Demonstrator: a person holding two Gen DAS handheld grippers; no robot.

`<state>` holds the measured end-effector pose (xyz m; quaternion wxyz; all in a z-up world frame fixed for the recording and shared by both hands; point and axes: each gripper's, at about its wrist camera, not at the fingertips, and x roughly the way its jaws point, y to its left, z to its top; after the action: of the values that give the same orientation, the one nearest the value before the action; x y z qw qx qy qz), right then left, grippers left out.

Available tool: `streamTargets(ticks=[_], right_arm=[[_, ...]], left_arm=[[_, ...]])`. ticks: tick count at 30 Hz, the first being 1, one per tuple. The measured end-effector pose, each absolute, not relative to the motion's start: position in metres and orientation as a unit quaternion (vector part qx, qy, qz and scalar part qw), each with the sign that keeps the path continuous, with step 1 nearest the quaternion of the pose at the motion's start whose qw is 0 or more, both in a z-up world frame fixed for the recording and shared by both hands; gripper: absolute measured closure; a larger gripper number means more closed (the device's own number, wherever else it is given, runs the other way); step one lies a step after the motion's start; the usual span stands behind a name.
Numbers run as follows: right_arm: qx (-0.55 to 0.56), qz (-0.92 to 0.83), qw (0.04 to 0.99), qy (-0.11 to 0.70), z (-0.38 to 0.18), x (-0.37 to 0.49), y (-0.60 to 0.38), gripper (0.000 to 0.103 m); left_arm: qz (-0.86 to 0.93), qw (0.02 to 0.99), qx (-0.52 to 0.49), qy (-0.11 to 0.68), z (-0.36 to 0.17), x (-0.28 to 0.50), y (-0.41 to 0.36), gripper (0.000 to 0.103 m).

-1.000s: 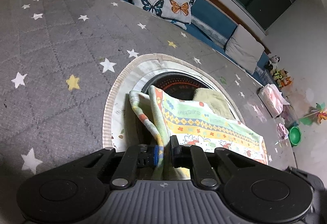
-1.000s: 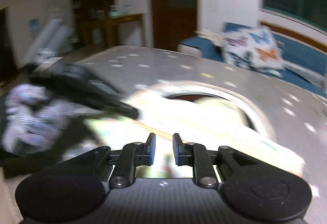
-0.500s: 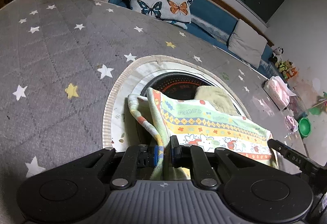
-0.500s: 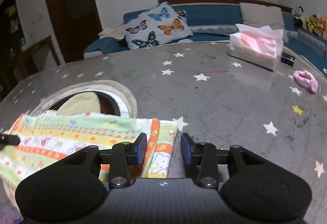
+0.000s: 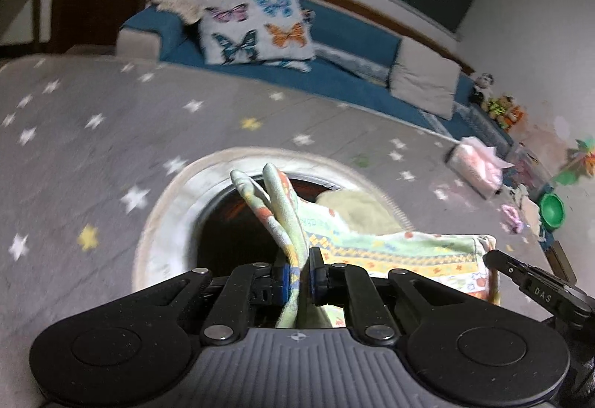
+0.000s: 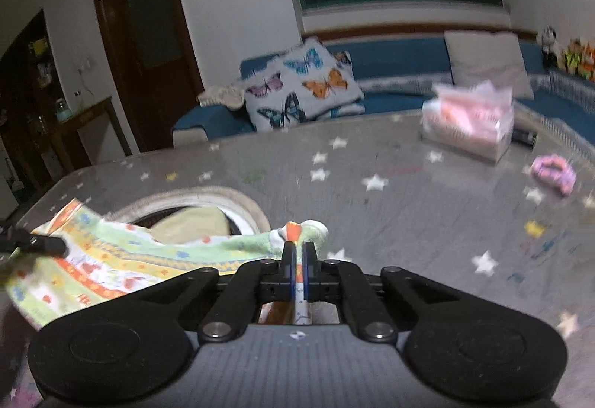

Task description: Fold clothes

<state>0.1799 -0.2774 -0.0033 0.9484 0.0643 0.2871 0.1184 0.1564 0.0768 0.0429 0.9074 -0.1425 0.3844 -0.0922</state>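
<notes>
Star-print tabletop (image 5: pixel 93 162) smeared by blur, your left gripper (image 5: pixel 300 268) pinched the patterned cloth (image 5: pixel 401 248), right gripper (image 6: pixel 298 264) clamped its far corner, round hole's (image 5: pixel 238 225) depths too dark.

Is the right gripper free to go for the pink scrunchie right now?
Probably not. The right gripper is shut on the cloth, so it would drag it along. The table toward the scrunchie itself looks unobstructed.

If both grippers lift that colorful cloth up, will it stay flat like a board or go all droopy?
Probably droopy. The colorful cloth already sags between the left gripper and the right gripper, and it bunches into soft folds where each one pinches it. It looks thin, so it is likely light. Its loose bottom edge would probably swing when moved.
</notes>
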Motion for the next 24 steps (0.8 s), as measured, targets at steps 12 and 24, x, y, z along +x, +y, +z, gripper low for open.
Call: streamTargets(ticks=[12, 24], right_arm=[[0.038, 0.02, 0.969, 0.243, 0.036, 0.15, -0.37, 0.1], [0.04, -0.08, 0.955, 0.282, 0.008, 0.148, -0.449, 0.096]], left_arm=[[-0.181, 0.902, -0.095, 0.381, 0.057, 0.193, -0.052, 0.093], [-0.212, 0.892, -0.008, 0.399, 0.028, 0.214, -0.145, 0.088]])
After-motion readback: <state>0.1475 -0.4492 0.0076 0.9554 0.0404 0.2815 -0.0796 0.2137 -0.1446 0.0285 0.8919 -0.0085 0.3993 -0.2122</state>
